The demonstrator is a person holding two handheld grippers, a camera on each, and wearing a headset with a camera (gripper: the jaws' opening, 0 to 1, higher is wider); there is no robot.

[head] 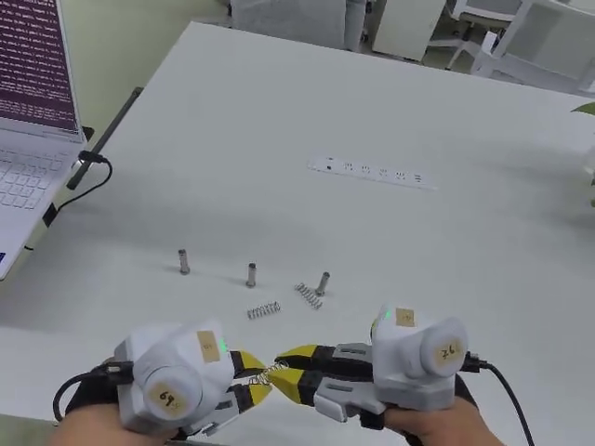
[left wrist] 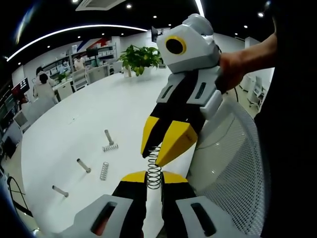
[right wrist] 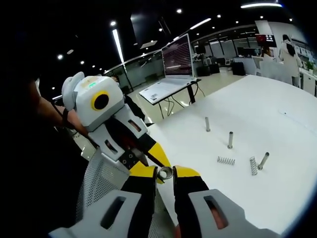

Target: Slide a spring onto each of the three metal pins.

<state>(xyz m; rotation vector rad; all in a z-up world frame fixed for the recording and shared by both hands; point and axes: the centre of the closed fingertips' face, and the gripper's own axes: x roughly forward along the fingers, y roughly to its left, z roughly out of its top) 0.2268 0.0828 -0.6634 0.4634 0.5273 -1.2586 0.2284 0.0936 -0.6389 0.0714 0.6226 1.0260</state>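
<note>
A small steel spring (head: 272, 372) hangs over the table's near edge, between my two grippers. My left gripper (head: 258, 372) is shut on one end and my right gripper (head: 287, 368) on the other. In the left gripper view the spring (left wrist: 154, 168) rises from my left gripper (left wrist: 154, 178) into the yellow tips of my right gripper (left wrist: 158, 148). In the right gripper view its ring end (right wrist: 165, 173) sits in my right gripper (right wrist: 165, 173). Three metal pins (head: 184, 261) (head: 251, 274) (head: 323, 282) stand upright in a row. Two loose springs (head: 264, 309) (head: 309, 295) lie near them.
An open laptop (head: 28, 111) with a cable (head: 93, 165) sits at the table's left edge. A white power strip (head: 372, 173) lies beyond the pins. A mesh chair back (left wrist: 233, 163) is close to the grippers. The table (head: 279, 111) stretches far back.
</note>
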